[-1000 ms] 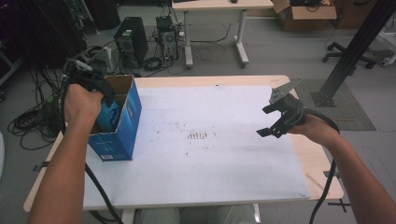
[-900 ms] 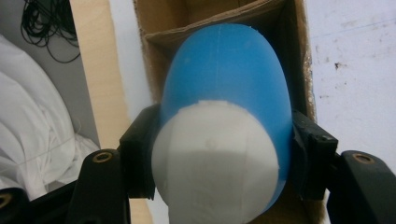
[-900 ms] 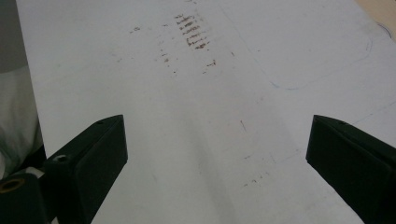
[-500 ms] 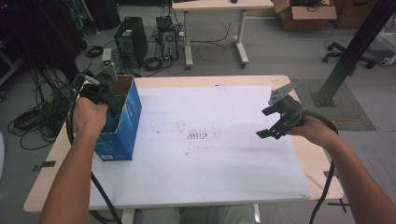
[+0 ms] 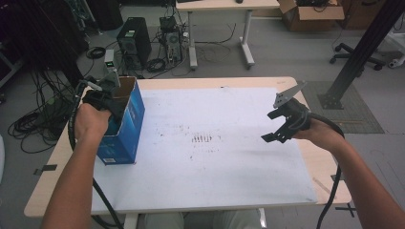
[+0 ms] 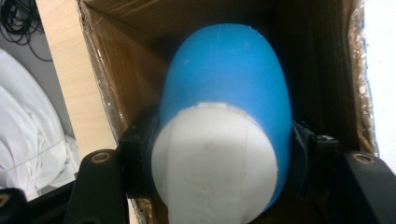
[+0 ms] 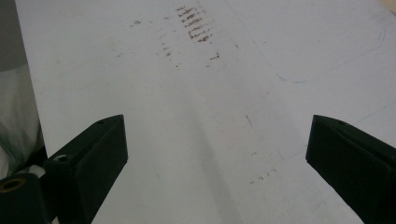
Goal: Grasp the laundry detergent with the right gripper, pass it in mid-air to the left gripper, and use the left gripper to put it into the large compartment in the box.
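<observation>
My left gripper (image 6: 219,154) is clamped on a blue and white egg-shaped object (image 6: 224,116), its 2 black jaws pressing the sides, and I have it down inside the open top of the blue cardboard box (image 5: 125,125) that stands at the left edge of the table (image 5: 305,86), the brown inner walls (image 6: 119,70) close around the object. My right gripper (image 7: 217,154) hangs with its 2 jaws spread wide and nothing between them, above the white sheet (image 5: 215,157) that covers the tabletop, well apart from the box and near the sheet's right side, with a patch of dark smudges (image 7: 194,23) on the sheet ahead of it.
</observation>
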The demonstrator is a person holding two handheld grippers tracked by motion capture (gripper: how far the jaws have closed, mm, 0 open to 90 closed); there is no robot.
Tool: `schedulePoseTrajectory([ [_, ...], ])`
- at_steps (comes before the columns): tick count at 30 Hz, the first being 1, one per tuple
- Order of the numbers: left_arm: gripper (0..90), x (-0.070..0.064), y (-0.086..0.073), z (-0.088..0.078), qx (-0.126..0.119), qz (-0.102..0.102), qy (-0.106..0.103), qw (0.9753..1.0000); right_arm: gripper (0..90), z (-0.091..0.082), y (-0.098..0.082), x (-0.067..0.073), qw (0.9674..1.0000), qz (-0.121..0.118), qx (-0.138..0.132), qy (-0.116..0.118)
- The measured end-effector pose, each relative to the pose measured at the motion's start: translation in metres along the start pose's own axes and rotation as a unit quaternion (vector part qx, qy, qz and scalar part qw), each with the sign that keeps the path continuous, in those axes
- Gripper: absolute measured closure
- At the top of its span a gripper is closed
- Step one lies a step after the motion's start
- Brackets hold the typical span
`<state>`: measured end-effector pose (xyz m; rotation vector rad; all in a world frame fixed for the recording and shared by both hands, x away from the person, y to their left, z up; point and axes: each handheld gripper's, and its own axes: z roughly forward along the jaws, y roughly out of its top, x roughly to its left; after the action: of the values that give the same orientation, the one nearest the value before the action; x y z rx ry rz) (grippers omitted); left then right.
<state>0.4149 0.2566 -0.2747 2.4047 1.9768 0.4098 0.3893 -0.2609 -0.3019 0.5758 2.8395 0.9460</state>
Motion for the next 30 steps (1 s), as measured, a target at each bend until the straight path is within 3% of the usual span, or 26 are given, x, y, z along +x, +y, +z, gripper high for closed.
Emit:
schedulePoseTrajectory([
  [14, 33.8, 0.003, -0.002, -0.004, -0.016, -0.002, -0.008, 0.9998, 5.1, 0.0, -0.002, 0.001, 1.0, 0.001, 0.003, 0.001],
  [19, 30.1, 0.007, -0.001, -0.017, -0.031, -0.003, -0.016, 0.9994, 5.2, -0.001, -0.002, 0.001, 1.0, 0.002, 0.001, 0.0],
  [30, 22.0, 0.016, -0.002, -0.056, -0.074, -0.006, -0.006, 0.9973, 5.6, -0.004, -0.001, 0.004, 1.0, 0.001, 0.004, 0.002],
])
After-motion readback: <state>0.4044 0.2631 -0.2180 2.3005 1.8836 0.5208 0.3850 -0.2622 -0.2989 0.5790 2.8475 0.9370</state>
